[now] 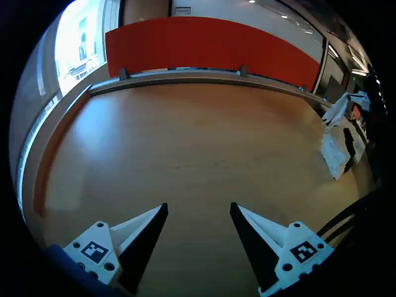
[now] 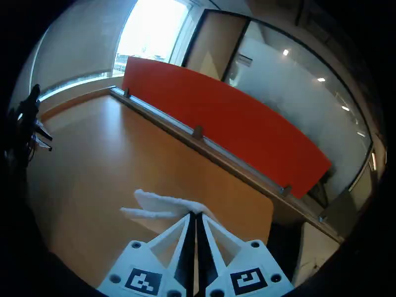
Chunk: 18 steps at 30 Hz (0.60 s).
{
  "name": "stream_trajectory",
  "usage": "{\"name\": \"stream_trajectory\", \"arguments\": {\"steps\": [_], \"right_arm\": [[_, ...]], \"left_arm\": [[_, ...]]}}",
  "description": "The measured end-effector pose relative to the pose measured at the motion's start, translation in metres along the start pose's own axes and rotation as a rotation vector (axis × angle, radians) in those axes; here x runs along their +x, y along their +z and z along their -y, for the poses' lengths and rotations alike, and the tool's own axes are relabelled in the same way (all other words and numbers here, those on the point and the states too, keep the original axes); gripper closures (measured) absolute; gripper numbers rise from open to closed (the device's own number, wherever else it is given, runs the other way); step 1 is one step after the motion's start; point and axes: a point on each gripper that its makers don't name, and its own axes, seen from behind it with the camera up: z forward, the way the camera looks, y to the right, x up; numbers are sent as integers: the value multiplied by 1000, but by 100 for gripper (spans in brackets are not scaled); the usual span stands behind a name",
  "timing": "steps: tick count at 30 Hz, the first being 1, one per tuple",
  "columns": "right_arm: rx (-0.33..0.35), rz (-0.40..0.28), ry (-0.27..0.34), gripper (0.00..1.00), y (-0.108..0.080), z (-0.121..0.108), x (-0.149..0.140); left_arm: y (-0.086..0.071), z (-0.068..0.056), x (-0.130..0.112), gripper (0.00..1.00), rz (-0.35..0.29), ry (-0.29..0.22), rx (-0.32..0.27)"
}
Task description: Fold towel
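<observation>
I am looking across a broad wooden desk (image 1: 198,148) that is running up to a long red partition (image 1: 208,44), which is standing along its far edge. I am using the partition as my landmark. In the left gripper view, the left gripper (image 1: 198,205) is hovering over bare wood on the near side of the partition, its jaws spread wide and holding nothing. In the right gripper view, the right gripper (image 2: 194,214) is clenching a white towel (image 2: 158,208). The towel is poking out past the fingertips toward the partition, well short of it.
</observation>
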Motion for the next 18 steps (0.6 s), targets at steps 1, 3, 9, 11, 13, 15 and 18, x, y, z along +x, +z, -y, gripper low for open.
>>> {"name": "stream_trajectory", "arguments": {"steps": [1,3,9,11,13,15,18], "right_arm": [[-1,0,6,99,-2,0,-2],[-6,1,17,99,-7,0,-6],[-24,22,48,99,-26,1,-30],[-31,32,59,99,-32,2,-39],[-37,44,72,99,-39,4,-49],[-42,57,83,99,-45,6,-60],[-49,78,98,99,-53,11,-77]], "left_arm": [[0,-1,0,6,0,2,-1],[0,-2,0,6,1,5,-2],[0,-4,1,6,1,14,-8],[0,-5,1,7,2,15,-12],[0,-6,0,6,2,18,-14],[0,-6,-1,7,4,20,-17],[0,-6,-2,6,5,25,-20]]}}
